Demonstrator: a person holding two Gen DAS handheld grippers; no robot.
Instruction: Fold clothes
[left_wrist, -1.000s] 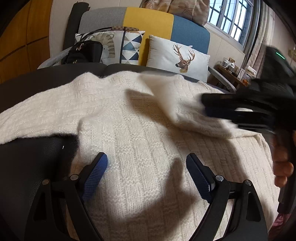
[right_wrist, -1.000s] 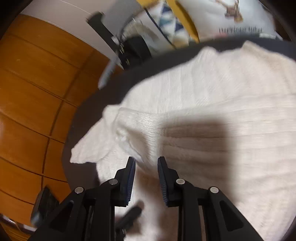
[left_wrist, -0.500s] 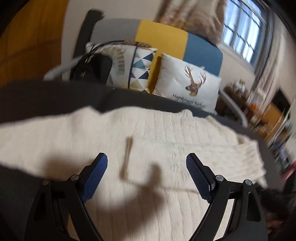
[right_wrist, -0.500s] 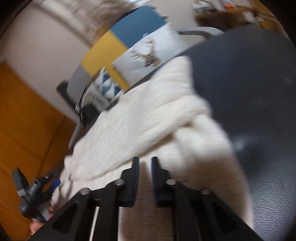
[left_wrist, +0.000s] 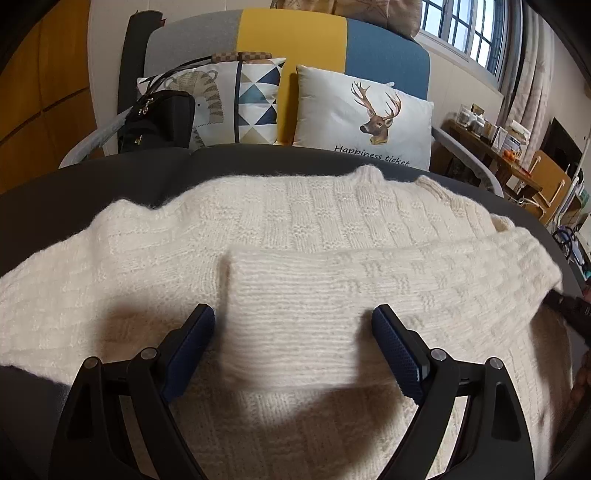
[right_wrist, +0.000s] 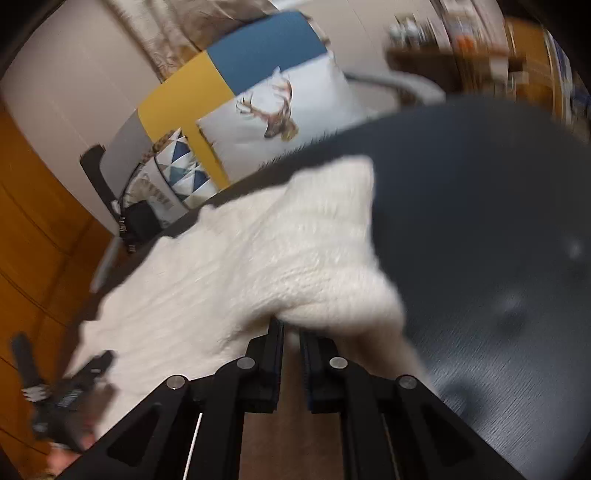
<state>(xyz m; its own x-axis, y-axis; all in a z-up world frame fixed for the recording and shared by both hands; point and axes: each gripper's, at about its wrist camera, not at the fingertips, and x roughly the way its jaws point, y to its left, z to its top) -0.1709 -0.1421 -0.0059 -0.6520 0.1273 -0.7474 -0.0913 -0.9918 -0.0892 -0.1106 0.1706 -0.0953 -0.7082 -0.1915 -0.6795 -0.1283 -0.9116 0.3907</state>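
Note:
A cream knit sweater (left_wrist: 303, 229) lies spread on a dark padded surface (left_wrist: 110, 184). One sleeve (left_wrist: 369, 284) is folded across its body, with its cuff end between my left gripper's fingers. My left gripper (left_wrist: 295, 343) hovers low over the cloth, open, holding nothing. In the right wrist view my right gripper (right_wrist: 291, 334) is shut on a fold of the sweater (right_wrist: 258, 258) at its right edge, beside bare dark surface (right_wrist: 480, 221). The right gripper (left_wrist: 569, 310) shows as a dark shape at the right rim of the left wrist view. The left gripper (right_wrist: 74, 391) is blurred at lower left.
A sofa (left_wrist: 295, 37) behind the surface carries a deer pillow (left_wrist: 365, 114), a triangle-pattern pillow (left_wrist: 255, 99) and a black bag (left_wrist: 159, 122). A cluttered side table (left_wrist: 491, 144) stands at right, under a window. Wooden panelling (right_wrist: 29, 240) is at left.
The right gripper has carried the sleeve across the sweater's body and swung out to the right edge. The sleeve now lies flat between the left gripper's open fingers.

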